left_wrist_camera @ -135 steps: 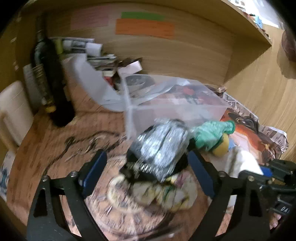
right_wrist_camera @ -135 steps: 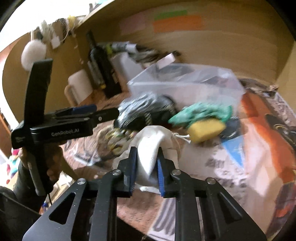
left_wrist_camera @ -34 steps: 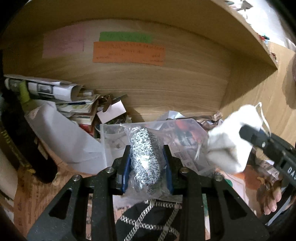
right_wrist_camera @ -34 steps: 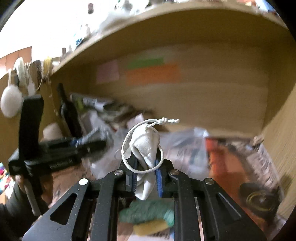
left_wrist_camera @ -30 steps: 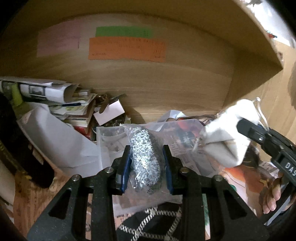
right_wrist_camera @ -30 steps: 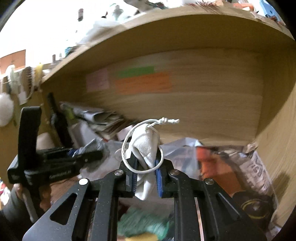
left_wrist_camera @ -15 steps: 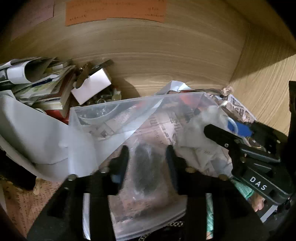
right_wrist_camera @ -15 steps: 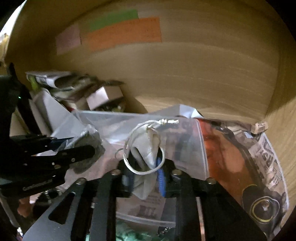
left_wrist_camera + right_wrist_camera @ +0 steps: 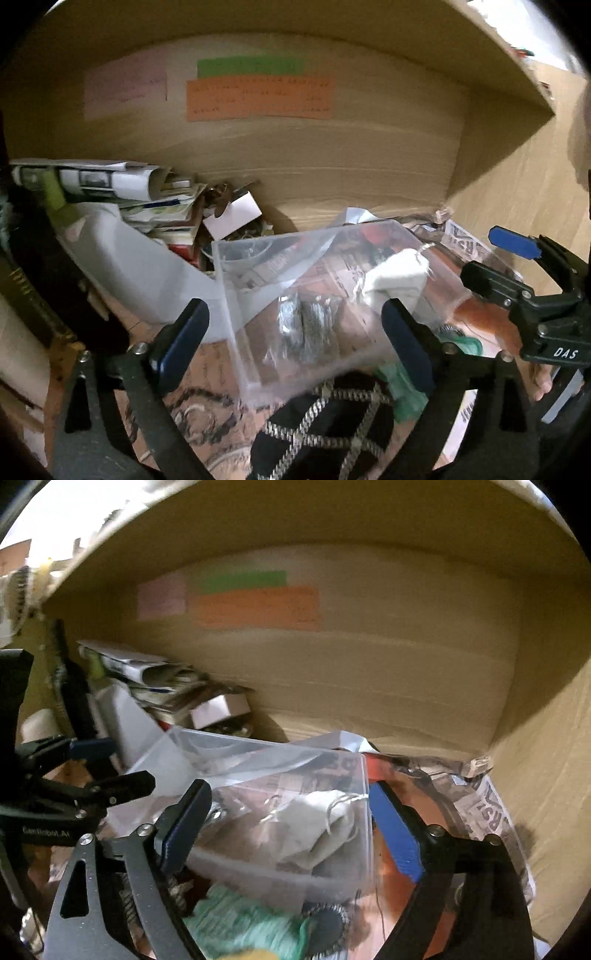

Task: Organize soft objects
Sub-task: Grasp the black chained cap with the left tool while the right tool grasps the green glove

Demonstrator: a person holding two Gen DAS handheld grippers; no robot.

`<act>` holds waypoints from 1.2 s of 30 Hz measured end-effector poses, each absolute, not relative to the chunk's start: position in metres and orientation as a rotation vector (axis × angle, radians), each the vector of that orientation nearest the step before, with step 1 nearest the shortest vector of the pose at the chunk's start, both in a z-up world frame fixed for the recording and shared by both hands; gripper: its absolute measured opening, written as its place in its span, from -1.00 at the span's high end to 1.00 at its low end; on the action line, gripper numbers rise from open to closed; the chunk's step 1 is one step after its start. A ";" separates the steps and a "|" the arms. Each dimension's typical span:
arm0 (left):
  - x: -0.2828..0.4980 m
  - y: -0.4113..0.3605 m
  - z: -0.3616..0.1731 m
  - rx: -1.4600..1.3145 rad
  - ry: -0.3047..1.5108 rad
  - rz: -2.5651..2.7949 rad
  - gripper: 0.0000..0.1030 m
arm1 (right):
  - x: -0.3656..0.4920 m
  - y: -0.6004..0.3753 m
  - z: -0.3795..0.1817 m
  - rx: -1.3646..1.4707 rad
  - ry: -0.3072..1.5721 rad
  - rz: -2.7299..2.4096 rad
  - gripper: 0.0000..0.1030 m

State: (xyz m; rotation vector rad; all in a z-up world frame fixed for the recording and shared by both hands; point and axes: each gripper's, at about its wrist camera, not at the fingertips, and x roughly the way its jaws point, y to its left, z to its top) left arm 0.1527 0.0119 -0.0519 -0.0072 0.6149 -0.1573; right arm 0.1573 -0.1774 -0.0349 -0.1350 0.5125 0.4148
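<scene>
Alcove: wooden walls and a shelf above; pink, green and orange notes (image 9: 258,98) on the far wall.
Desk (image 9: 218,373): cluttered, partly covered with printed paper on the right.
Papers (image 9: 110,184): a rolled and stacked pile at the far left, just beyond the bin.
Bin (image 9: 236,332): clear plastic, open-topped, mid-desk; a loose clear sheet lies across its far part.
Bin contents: a white pouch (image 9: 314,827) with a drawstring lies on the right; a speckled grey bundle (image 9: 310,328) lies on the left. Both rest on the bin floor, apart from the tools.
Green cloth (image 9: 243,923): outside the bin, against its near wall.
Black item (image 9: 328,424): with a silver chain pattern, on the desk near the bin's near left corner.
Left tool (image 9: 291,339): jaws wide and opening, nothing between the pads; it hangs over the bin's near edge.
Right tool (image 9: 288,834): jaws wide and opening, empty; the pouch lies beyond them in the bin.
</scene>
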 end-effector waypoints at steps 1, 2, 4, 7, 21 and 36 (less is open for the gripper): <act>0.145 0.012 -0.053 -0.004 0.614 -0.161 -0.89 | 0.151 -0.178 -0.035 -0.141 0.508 0.422 -0.67; 0.140 0.012 -0.053 -0.002 0.615 -0.164 -0.90 | 0.148 -0.178 -0.034 -0.143 0.506 0.428 -0.68; 0.130 0.012 -0.059 -0.002 0.627 -0.170 -0.92 | 0.140 -0.179 -0.037 -0.145 0.510 0.444 -0.69; 0.121 0.012 -0.070 -0.015 0.663 -0.186 -0.94 | 0.130 -0.179 -0.046 -0.149 0.535 0.466 -0.71; 0.118 -0.013 -0.136 0.029 0.868 -0.216 -0.94 | 0.126 -0.162 -0.106 -0.238 0.722 0.486 -0.71; 0.115 0.020 -0.130 -0.154 0.825 -0.226 -0.43 | 0.137 -0.176 -0.110 -0.178 0.774 0.494 0.08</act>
